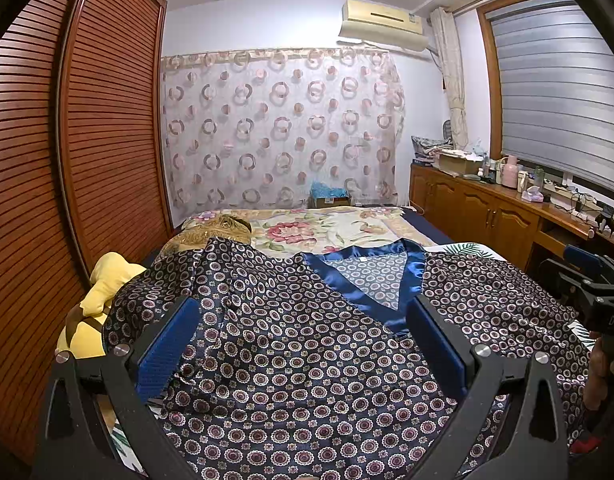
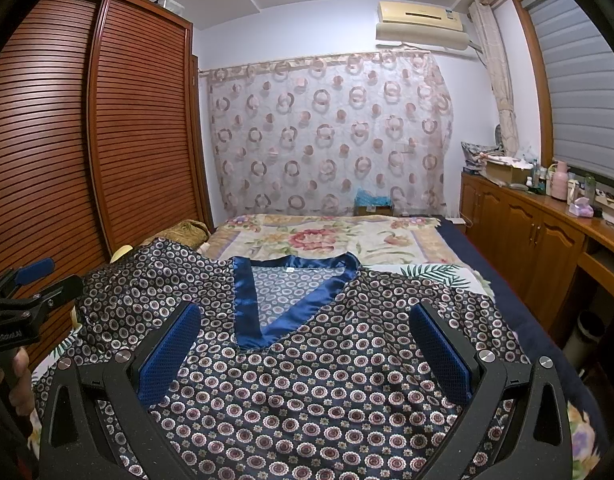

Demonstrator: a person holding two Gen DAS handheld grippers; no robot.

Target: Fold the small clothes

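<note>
A dark blue satin top (image 1: pixel 307 360) with a small ring pattern and a shiny blue V-neck collar (image 1: pixel 363 276) lies spread front-up on the bed, sleeves out to both sides. My left gripper (image 1: pixel 303 312) hovers over its left chest, open, blue pads wide apart with nothing between them. In the right wrist view the same top (image 2: pixel 327 380) fills the foreground, its collar (image 2: pixel 267 300) just ahead. My right gripper (image 2: pixel 305 316) is open over the middle of the chest. Each gripper shows at the edge of the other's view, held by a hand.
A floral blanket (image 2: pixel 327 240) covers the far half of the bed. A yellow plush toy (image 1: pixel 103 292) lies at the left bed edge beside the slatted wardrobe (image 1: pixel 67 160). A wooden cabinet (image 2: pixel 539 240) with clutter runs along the right wall.
</note>
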